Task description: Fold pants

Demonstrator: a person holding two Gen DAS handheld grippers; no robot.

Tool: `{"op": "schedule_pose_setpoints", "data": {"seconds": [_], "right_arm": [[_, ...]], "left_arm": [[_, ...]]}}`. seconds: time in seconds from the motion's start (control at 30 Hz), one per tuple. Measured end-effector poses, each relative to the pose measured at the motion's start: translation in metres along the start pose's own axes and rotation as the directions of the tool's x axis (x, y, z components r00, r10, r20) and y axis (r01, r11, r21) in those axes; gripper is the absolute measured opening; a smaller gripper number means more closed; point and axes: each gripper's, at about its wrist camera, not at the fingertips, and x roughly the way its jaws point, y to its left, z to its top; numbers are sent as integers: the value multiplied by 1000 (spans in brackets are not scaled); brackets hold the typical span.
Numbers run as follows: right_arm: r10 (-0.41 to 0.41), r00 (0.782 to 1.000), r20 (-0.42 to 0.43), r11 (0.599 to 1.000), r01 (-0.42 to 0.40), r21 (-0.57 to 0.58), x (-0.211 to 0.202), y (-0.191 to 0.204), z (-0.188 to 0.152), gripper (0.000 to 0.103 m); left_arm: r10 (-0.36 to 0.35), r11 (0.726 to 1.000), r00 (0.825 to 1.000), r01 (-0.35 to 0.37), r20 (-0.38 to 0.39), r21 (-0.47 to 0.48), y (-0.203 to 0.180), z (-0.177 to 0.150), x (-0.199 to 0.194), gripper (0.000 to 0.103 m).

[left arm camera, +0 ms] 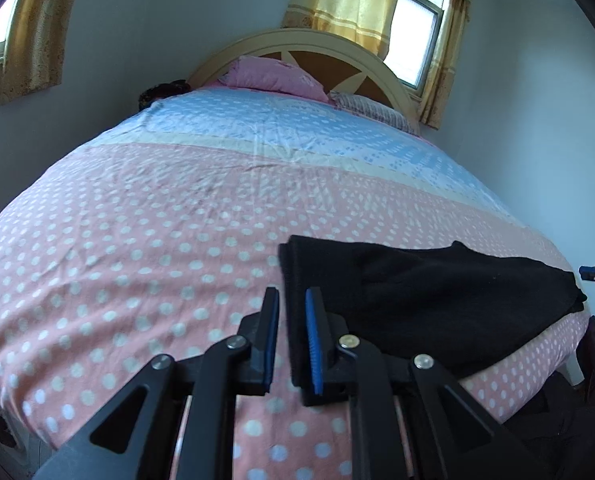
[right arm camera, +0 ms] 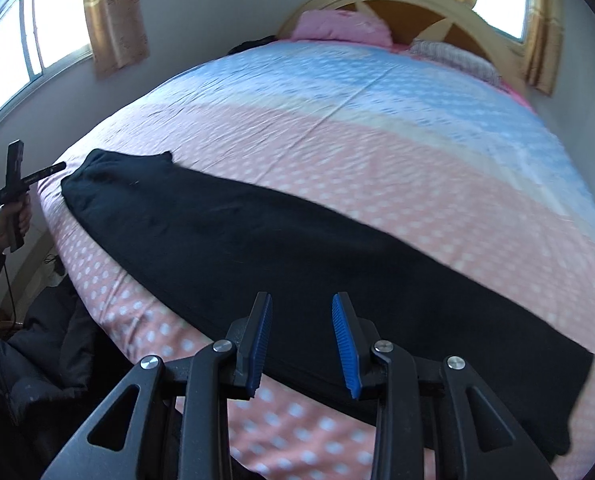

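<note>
Black pants (right arm camera: 281, 248) lie flat along the near edge of the bed, folded lengthwise into one long strip. In the left wrist view the pants (left arm camera: 437, 292) stretch away to the right. My left gripper (left arm camera: 291, 300) hovers at their left end with the jaws narrowly open; the pants' edge lies between the fingers and below them, not pinched. My right gripper (right arm camera: 302, 304) is open and empty, just above the pants' near edge. The left gripper also shows in the right wrist view (right arm camera: 15, 184), held in a hand at the far left, off the bed.
The bed (right arm camera: 377, 152) has a pink dotted sheet with a blue band. Pink pillows (left arm camera: 273, 76) and a wooden headboard (left arm camera: 297, 40) are at the far end. Curtained windows (right arm camera: 29, 52) are in the walls. Dark clothing (right arm camera: 37, 352) lies beside the bed.
</note>
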Motion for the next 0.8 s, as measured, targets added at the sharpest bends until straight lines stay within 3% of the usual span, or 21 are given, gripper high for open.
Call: {"op": "schedule_pose_setpoints", "data": {"seconds": [0.2, 0.3, 0.4, 0.47, 0.63, 0.8], "right_arm": [[46, 999, -17, 998, -47, -43, 28, 30, 14, 33], [53, 998, -16, 997, -53, -48, 32, 36, 19, 33], [84, 996, -20, 996, -85, -36, 40, 41, 27, 33], [93, 995, -28, 994, -94, -50, 47, 50, 33, 33], [137, 989, -54, 984, -142, -105, 66, 82, 46, 33], [168, 980, -108, 952, -190, -240, 67, 123, 28, 33]], "left_arm": [[-4, 999, 1000, 4, 8, -41, 8, 2, -2, 16], [-29, 999, 999, 28, -27, -44, 1, 5, 7, 16], [-30, 999, 998, 29, -52, -22, -9, 10, 17, 25], [-29, 1000, 997, 29, -75, -3, -15, 14, 26, 40], [-11, 1000, 993, 9, -117, -16, -18, 24, 51, 41], [9, 999, 988, -15, -154, -40, -20, 19, 59, 41]]}}
